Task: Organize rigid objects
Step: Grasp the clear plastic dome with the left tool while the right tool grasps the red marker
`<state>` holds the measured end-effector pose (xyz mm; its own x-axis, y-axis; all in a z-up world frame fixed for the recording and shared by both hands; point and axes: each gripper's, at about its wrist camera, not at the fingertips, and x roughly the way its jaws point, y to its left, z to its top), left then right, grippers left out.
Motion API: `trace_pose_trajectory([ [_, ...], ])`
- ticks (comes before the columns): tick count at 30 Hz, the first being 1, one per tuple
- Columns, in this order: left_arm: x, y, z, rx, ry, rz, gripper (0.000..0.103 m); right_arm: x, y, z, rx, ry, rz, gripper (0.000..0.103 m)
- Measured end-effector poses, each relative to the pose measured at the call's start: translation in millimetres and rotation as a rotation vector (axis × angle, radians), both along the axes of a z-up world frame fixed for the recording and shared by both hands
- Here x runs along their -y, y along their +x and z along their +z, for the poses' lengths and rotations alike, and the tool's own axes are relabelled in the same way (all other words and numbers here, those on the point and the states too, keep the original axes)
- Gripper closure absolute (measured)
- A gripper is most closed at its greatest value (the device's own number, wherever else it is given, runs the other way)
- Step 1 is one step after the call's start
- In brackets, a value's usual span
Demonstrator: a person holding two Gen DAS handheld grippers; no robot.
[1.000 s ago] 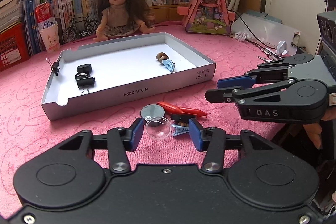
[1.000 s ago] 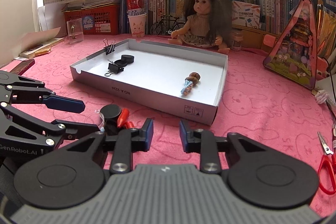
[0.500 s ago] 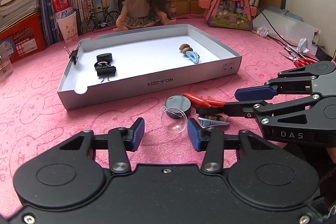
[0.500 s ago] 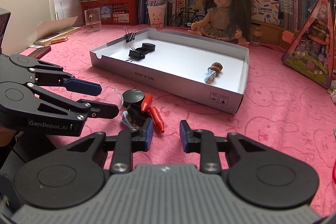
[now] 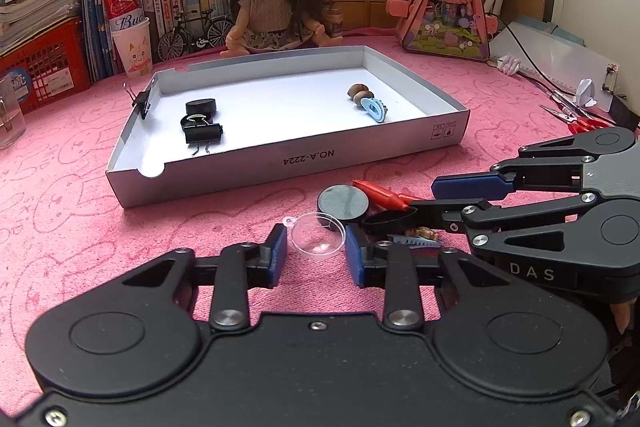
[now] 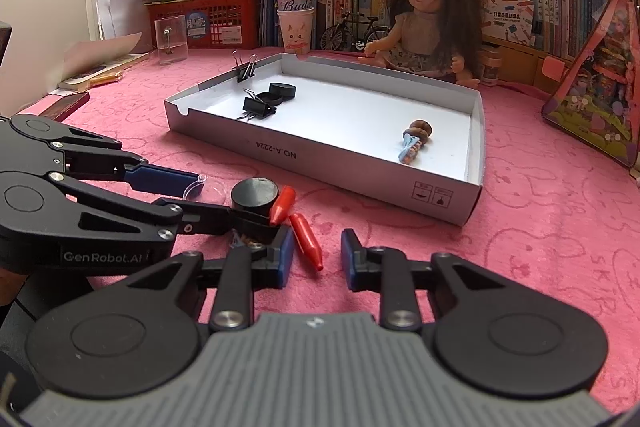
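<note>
Sitting between the left gripper's (image 5: 316, 253) pinching pads, clear cup (image 5: 318, 235); right gripper (image 6: 317, 255) slightly spread, empty

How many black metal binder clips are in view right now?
2: one black metal binder clip clamped on the white cardboard tray wall, one lying inside; others may be hidden.

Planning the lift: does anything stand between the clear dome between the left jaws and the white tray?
Yes. A black disc sits just beyond the clear dome, toward the tray, whose near wall stands upright across the path. Lifting over both seems needed.
</note>
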<state>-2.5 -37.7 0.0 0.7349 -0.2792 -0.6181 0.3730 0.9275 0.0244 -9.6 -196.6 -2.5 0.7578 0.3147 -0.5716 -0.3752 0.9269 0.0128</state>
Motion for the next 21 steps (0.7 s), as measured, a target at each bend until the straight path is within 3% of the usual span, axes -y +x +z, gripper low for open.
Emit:
trace_pose_trajectory([
  [2,-0.2,0.3,0.1,-0.001,-0.002,-0.001,0.076,-0.3,0.5,-0.5,0.001,0.003,-0.002,0.074],
  [4,-0.3,0.5,0.2,0.002,0.001,0.002,0.076,0.7,0.2,-0.2,0.003,0.018,-0.009,0.085],
  [6,-0.8,0.3,0.5,0.003,0.002,0.003,0.076,1.8,-0.3,1.5,0.01,0.027,-0.021,0.088],
  [21,-8.0,1.9,7.7,0.021,-0.009,0.03,0.077,5.0,-1.6,4.1,0.007,0.022,-0.025,0.089],
])
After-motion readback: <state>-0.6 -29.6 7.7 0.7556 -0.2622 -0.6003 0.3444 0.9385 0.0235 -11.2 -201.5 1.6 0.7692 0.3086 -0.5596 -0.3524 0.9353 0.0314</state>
